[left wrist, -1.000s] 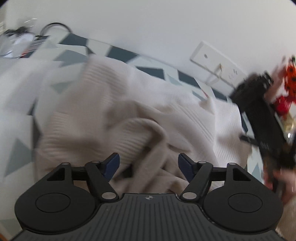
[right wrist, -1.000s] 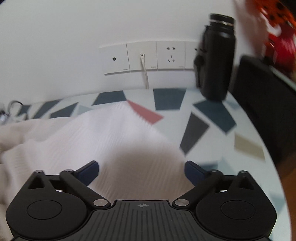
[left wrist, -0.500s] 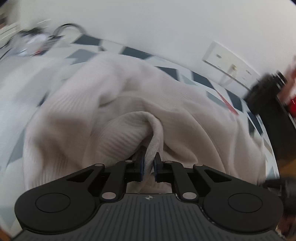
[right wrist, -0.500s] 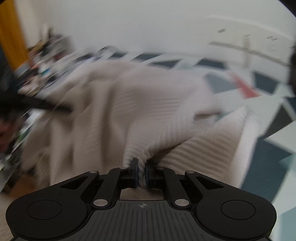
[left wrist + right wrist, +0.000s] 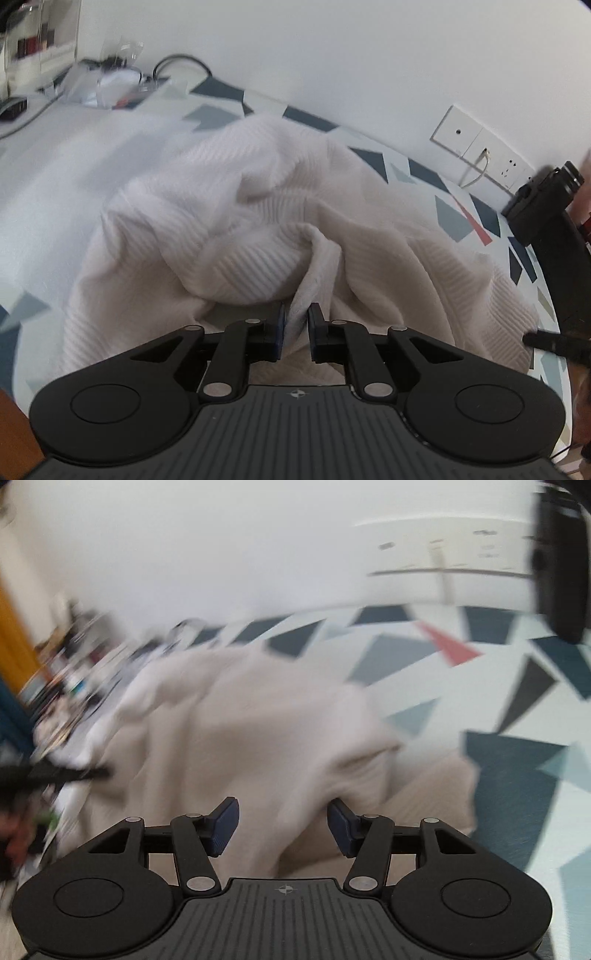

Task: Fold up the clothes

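A cream ribbed knit sweater [image 5: 258, 229] lies bunched on a table with a triangle-patterned cloth [image 5: 454, 221]. My left gripper [image 5: 294, 326] is shut on a raised fold of the sweater near its front edge. In the right wrist view, which is motion-blurred, the same sweater [image 5: 240, 731] spreads to the left and my right gripper [image 5: 282, 825] is open just above it, with cloth under the gap. The right gripper's black body also shows at the right edge of the left wrist view [image 5: 554, 341].
A black bottle [image 5: 543, 199] stands at the table's far right by wall sockets [image 5: 480, 151] with a white cable. Clutter and a black cable [image 5: 110, 77] sit at the far left. The table's right edge [image 5: 554, 314] is close to the sweater.
Half a second ago my right gripper was shut on a sweater fold; it is now open and the fold has dropped. My left gripper closed on its fold a second ago and still holds it.
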Tool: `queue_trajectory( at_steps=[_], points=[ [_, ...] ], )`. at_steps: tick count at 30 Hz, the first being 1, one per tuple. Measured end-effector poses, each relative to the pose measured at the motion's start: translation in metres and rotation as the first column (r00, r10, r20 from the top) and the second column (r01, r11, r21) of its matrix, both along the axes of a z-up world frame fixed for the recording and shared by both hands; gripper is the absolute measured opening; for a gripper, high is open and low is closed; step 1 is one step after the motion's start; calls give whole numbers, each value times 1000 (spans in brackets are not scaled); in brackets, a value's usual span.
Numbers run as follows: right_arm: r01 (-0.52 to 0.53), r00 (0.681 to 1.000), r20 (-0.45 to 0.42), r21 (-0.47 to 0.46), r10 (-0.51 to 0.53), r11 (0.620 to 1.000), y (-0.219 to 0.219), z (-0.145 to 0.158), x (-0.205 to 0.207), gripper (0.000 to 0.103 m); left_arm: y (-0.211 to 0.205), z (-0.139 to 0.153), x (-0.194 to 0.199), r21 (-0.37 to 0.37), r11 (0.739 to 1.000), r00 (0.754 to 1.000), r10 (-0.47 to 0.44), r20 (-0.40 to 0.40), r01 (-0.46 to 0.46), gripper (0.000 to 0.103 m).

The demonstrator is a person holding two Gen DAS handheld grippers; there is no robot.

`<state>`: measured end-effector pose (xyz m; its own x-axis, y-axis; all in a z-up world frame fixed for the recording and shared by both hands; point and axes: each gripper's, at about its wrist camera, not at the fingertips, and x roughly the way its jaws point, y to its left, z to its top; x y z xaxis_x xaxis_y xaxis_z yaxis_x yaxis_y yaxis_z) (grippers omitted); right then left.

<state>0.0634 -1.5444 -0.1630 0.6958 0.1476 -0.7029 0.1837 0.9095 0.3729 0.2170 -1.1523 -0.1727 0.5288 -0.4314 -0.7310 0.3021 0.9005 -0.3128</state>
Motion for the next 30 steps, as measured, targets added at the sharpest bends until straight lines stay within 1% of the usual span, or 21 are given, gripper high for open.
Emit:
queue_trajectory(
  at_steps=[1, 2, 3, 4, 5, 6, 7, 9, 10, 12, 13, 15, 17, 18, 19, 20, 22, 24, 26, 29, 30],
  points=[
    [48, 999, -8, -9, -48, 999, -3, -1, 2, 62, 4, 3, 3, 3, 1000, 1000, -3, 15, 2, 16],
    [93, 995, -15, -17, -94, 995, -6, -3, 3, 64, 8, 5, 6, 6, 1000, 1000, -5, 29, 5, 20],
    [124, 992, -26, -21, -124, 992, -7, -5, 5, 69, 12, 8, 8, 9, 1000, 999, -8, 44, 7, 33],
    [150, 988, -37, -25, -151, 988, -8, -7, 6, 70, 15, 11, 11, 13, 1000, 998, -10, 58, 10, 56],
    [169, 984, -53, -37, -170, 985, -6, -9, 8, 72, 19, 14, 14, 16, 1000, 997, -13, 73, 12, 66],
    [183, 980, -65, -59, -186, 981, 0, -11, 11, 79, 23, 16, 17, 19, 1000, 996, -16, 88, 14, 74],
    [195, 977, -75, -84, -202, 977, 5, -13, 14, 86, 27, 19, 20, 22, 1000, 995, -18, 102, 16, 74],
    [228, 967, -78, -150, -241, 962, 20, -14, 15, 95, 35, 25, 25, 29, 999, 991, -24, 131, 20, 74],
    [240, 962, -85, -184, -259, 953, 28, -15, 18, 98, 39, 23, 32, 39, 999, 990, -26, 135, 21, 74],
    [259, 950, -109, -245, -292, 934, 42, -18, 23, 100, 48, 13, 49, 56, 998, 992, -27, 124, 20, 75],
    [265, 944, -125, -272, -307, 925, 48, -19, 24, 101, 53, 4, 58, 49, 999, 995, -25, 98, 20, 75],
    [275, 927, -168, -303, -335, 913, 57, -25, 27, 102, 62, -16, 77, 30, 999, 999, -20, 34, 19, 75],
    [283, 911, -207, -319, -358, 905, 64, -31, 27, 102, 65, -24, 82, -33, 996, 997, -80, 9, 80, 73],
    [287, 902, -223, -331, -370, 899, 68, -34, 27, 102, 65, -28, 84, -69, 991, 993, -117, 2, 116, 52],
    [291, 893, -239, -343, -382, 893, 71, -37, 26, 102, 65, -31, 85, -106, 983, 988, -153, -3, 152, 26],
    [300, 885, -247, -349, -395, 888, 73, -38, 26, 102, 60, -31, 83, -132, 972, 981, -195, -1, 193, 16],
    [320, 868, -259, -358, -423, 877, 76, -40, 27, 102, 45, -30, 77, -173, 944, 959, -282, 13, 280, 14],
    [343, 850, -272, -364, -451, 866, 78, -41, 28, 102, 29, -28, 70, -213, 907, 930, -366, 31, 364, 14],
    [363, 831, -288, -366, -475, 857, 77, -43, 30, 102, 13, -26, 64, -250, 860, 893, -446, 53, 444, 14],
    [383, 809, -305, -374, -502, 845, 78, -45, 34, 102, -10, -23, 54, -302, 774, 825, -557, 91, 556, 14],
    [388, 804, -308, -377, -509, 841, 79, -45, 35, 102, -13, -24, 54, -315, 760, 815, -572, 90, 568, 14]
  ],
)
